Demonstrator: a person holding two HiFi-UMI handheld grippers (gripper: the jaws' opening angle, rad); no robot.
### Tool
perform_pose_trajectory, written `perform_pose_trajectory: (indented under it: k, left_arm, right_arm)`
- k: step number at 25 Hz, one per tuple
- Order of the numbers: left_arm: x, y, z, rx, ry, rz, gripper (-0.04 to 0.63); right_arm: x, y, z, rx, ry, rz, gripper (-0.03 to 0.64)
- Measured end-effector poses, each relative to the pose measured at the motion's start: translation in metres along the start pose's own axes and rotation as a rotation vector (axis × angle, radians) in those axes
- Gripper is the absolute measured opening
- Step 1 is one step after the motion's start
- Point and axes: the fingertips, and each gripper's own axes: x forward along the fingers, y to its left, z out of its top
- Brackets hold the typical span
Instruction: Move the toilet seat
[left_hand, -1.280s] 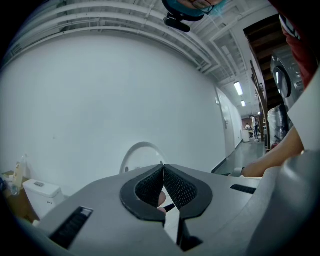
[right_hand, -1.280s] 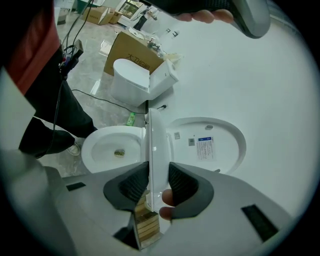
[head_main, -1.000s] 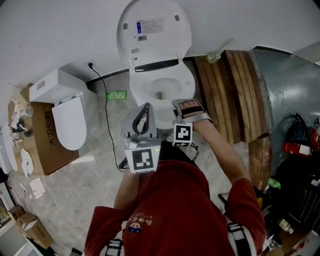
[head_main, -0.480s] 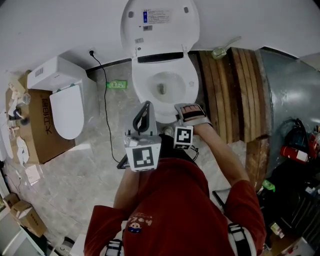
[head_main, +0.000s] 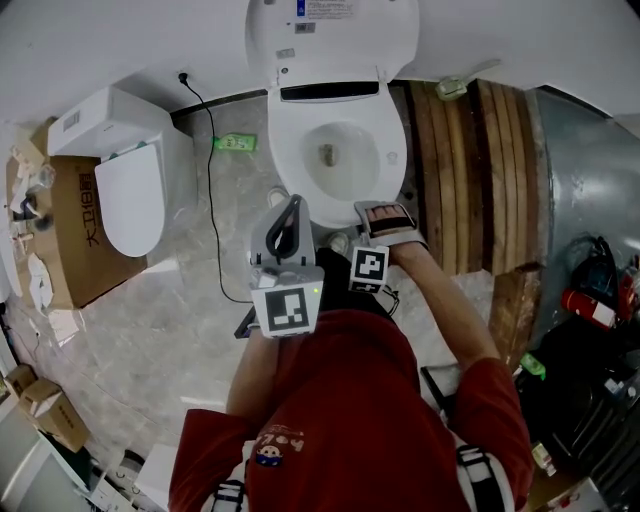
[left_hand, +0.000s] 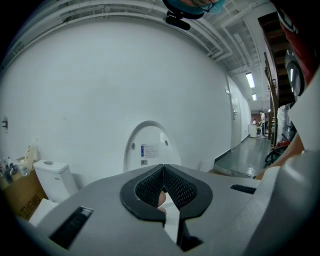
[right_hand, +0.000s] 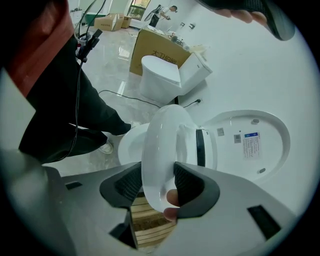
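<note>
From the head view, I stand over the white ceramic toilet bowl (head_main: 300, 185). Its white oval plastic lid (head_main: 335, 30) is tipped up against the wall. The white ring-shaped toilet seat (head_main: 388, 150) lies over the bowl's outline, and from this height I cannot tell how far it is raised. My right tool (head_main: 383, 210) is at the seat's front edge, and my left tool (head_main: 292, 208) hangs just beside it over the grey tiled floor (head_main: 190, 330), touching nothing. A second white toilet (head_main: 130, 200) stands well apart at the left.

In the left gripper view, my left tool (left_hand: 163, 167) has its jaws together at the tips with nothing between them. It looks level at the raised lid (left_hand: 148, 150).

In the right gripper view, my right tool (right_hand: 157, 182) points steeply down. Its jaws have just been opening, and the front rim of the seat (right_hand: 160, 140) stands between them, with both pads against it as far as I can see. The seat is tilted up off the bowl (right_hand: 127, 147), and the lid (right_hand: 250, 140) is open behind it.

I judge I am partway through lowering the seat. Next I would ease it down until it rests flat on the bowl. Only then would I spread the jaws fully and draw back, so that it does not drop and slam.
</note>
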Motion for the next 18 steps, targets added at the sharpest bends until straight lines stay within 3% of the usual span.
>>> perform_pose_trajectory:
  k: [7, 18]
  left_arm:
    - [0.002, 0.003, -0.020, -0.019, 0.028, 0.000, 0.012]
    - [0.013, -0.002, -0.076, -0.107, 0.122, -0.017, 0.012]
  right_arm:
    - [0.016, 0.020, 0.003, 0.004, 0.006, 0.040, 0.197]
    - [0.046, 0.055, 0.001, -0.033, 0.042, 0.147, 0.227]
